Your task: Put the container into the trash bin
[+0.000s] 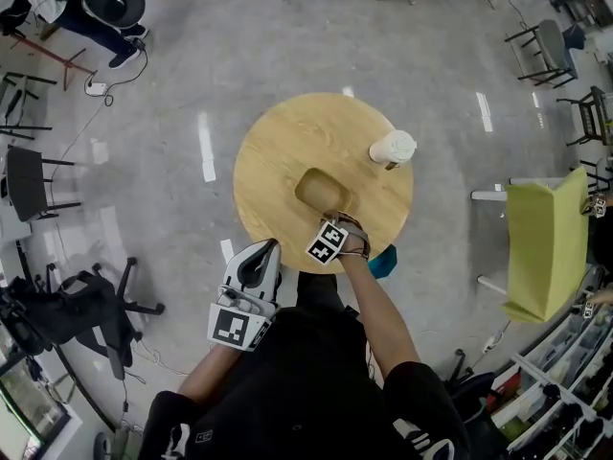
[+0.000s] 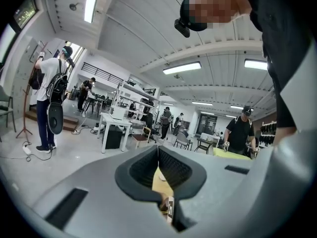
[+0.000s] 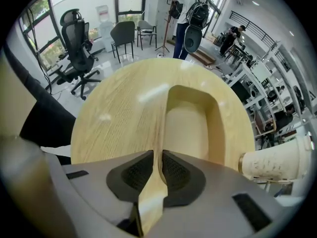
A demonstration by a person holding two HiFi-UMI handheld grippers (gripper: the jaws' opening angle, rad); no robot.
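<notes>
The container (image 1: 324, 190) is a shallow tan paper tray lying on the round wooden table (image 1: 278, 151), near its front edge. My right gripper (image 1: 337, 220) points steeply down at the tray's near rim. In the right gripper view the tray's (image 3: 190, 118) thin side wall runs between the two dark pads, and my right gripper (image 3: 159, 167) is shut on it. My left gripper (image 1: 266, 247) hangs close to my body, just off the table's near edge. In its own view the left gripper (image 2: 158, 155) has its pads together with nothing held.
A white paper cup (image 1: 393, 148) lies on its side at the table's right edge, also seen as the cup (image 3: 275, 160) right of the tray. A yellow-green bag on a white frame (image 1: 546, 247) stands right of the table. Black office chairs (image 1: 96, 300) stand at left.
</notes>
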